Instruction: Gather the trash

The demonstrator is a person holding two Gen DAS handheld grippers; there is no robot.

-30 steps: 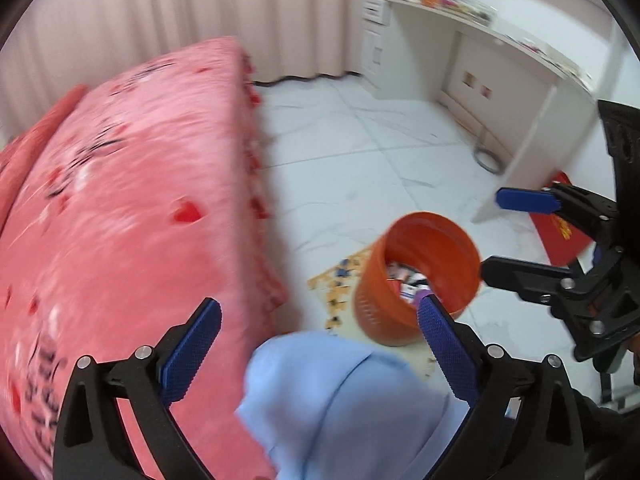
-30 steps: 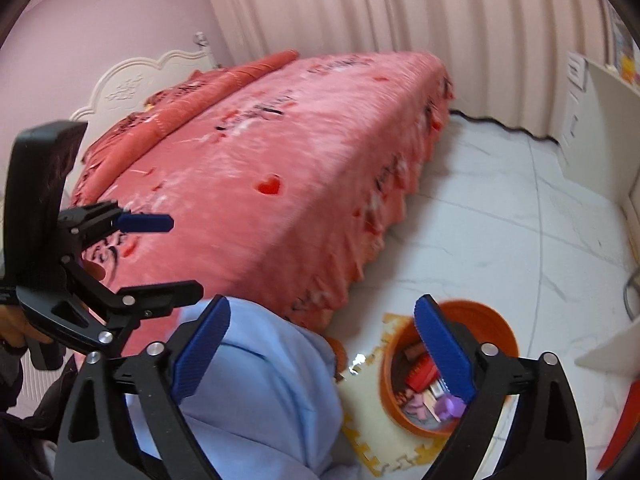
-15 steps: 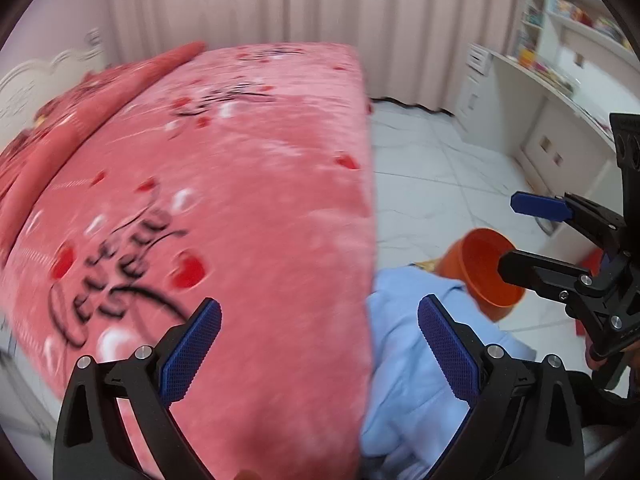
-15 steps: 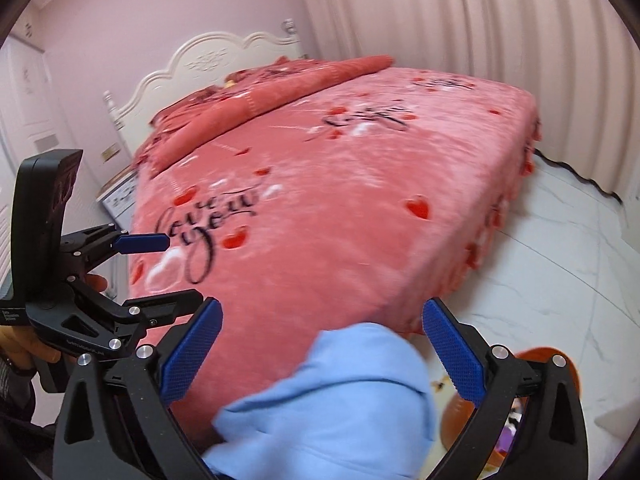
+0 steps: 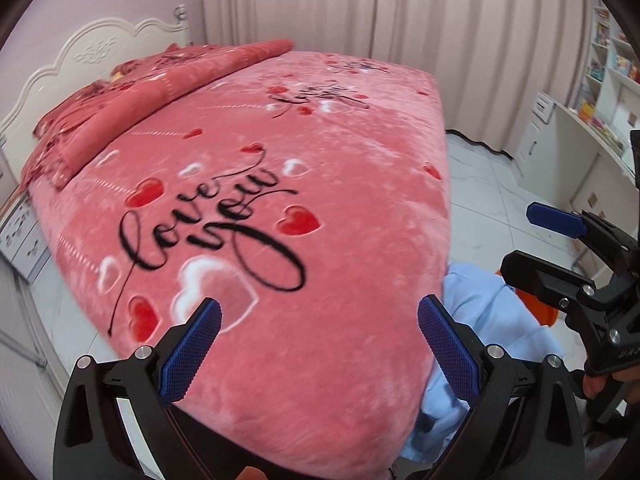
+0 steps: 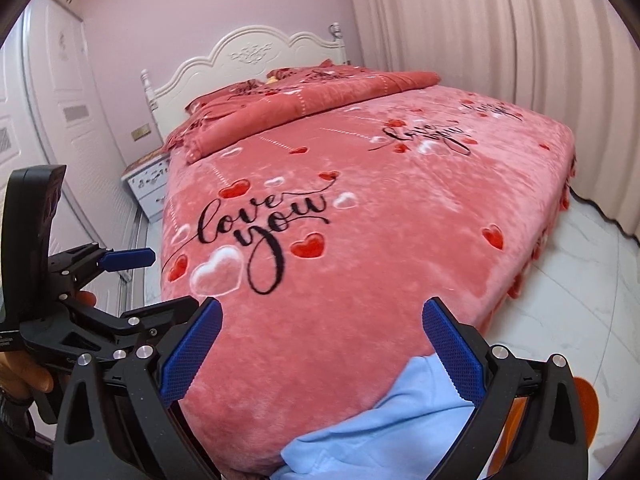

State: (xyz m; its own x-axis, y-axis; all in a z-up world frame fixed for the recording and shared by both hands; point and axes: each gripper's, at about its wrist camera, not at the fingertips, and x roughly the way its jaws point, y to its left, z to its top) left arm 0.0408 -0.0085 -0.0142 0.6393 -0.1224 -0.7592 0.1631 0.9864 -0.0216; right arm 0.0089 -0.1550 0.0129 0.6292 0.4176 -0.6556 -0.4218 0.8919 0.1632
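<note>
My left gripper (image 5: 318, 342) is open and empty, held over the near end of a pink bed (image 5: 280, 184) with a "love you" heart blanket. My right gripper (image 6: 320, 344) is open and empty too, over the same bed (image 6: 360, 208). The right gripper also shows in the left wrist view (image 5: 560, 248); the left gripper also shows in the right wrist view (image 6: 128, 276). An orange trash bin (image 6: 584, 404) stands on the floor at the lower right, mostly hidden behind my finger and a light blue cloth (image 6: 384, 432). A sliver of the bin (image 5: 540, 310) shows in the left wrist view. No loose trash is in view.
A folded red quilt (image 6: 304, 104) and white headboard (image 6: 256, 56) are at the far end. A white nightstand (image 6: 150, 188) stands left of the bed. Pink curtains (image 5: 360, 12) hang behind. A white desk with shelves (image 5: 592, 136) is at the right. White marble floor (image 6: 572, 280) lies right of the bed.
Both grippers have swung up and left, away from the orange bin and floor, and now face the bed top. The bin has slipped to the frame edge. Both stay open.
</note>
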